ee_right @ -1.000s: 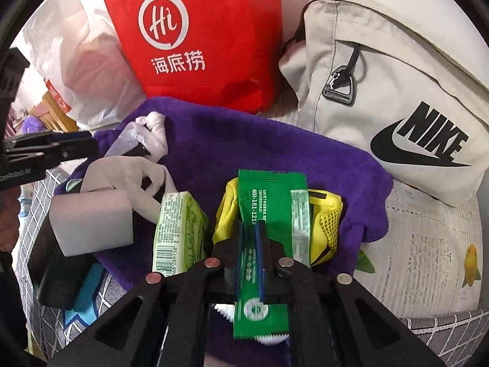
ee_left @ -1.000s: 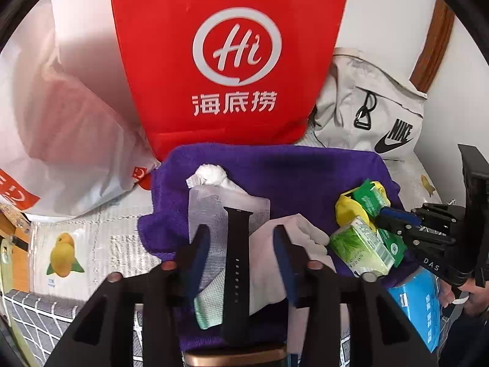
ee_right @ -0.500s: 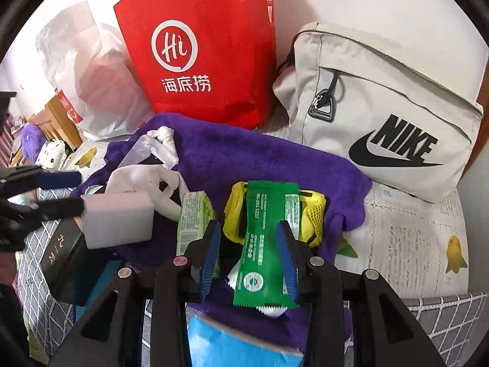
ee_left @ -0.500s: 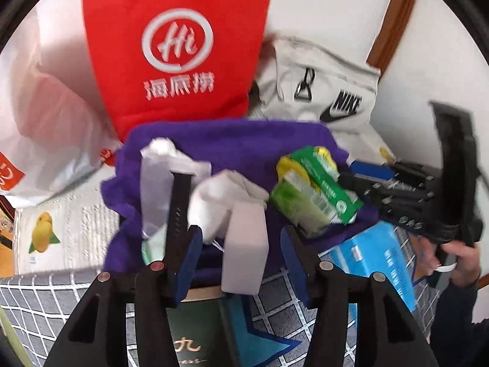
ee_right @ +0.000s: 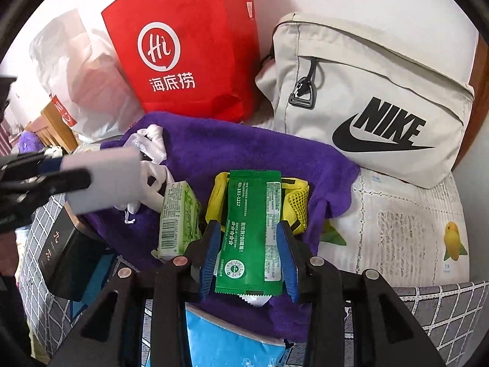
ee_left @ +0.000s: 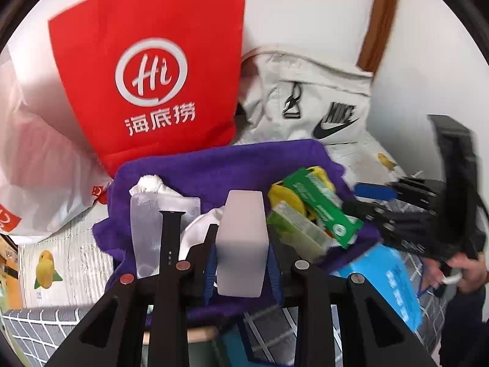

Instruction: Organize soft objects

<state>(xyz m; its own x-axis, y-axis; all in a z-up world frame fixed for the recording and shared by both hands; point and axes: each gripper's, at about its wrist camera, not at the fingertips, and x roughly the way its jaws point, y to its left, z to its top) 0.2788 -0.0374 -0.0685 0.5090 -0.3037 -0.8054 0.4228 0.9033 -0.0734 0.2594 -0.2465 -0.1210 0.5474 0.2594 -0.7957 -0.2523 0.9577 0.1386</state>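
My left claw (ee_left: 241, 263) pinches pale grey sponge block (ee_left: 241, 241). Only right view shows my right claw (ee_right: 249, 260) spread, flanking flat green packet (ee_right: 252, 229) on purple towel (ee_right: 244, 150).

— What's printed on the red bag (ee_right: 195, 46)?
— A white ring with "Hi" inside, and "海底捞" beneath it.
— And the beige bag (ee_right: 366, 91)?
— "NIKE" in black over the swoosh.
— Anything legible on the green packet (ee_right: 252, 229)?
— "400-181-1212" down its back, plus small Chinese print too fine to make out.
— The light green pack (ee_right: 178, 217)?
— A barcode; its digits are too small to read.
— The black box (ee_right: 58, 253)?
— "九" in pale characters; the rest is unclear.
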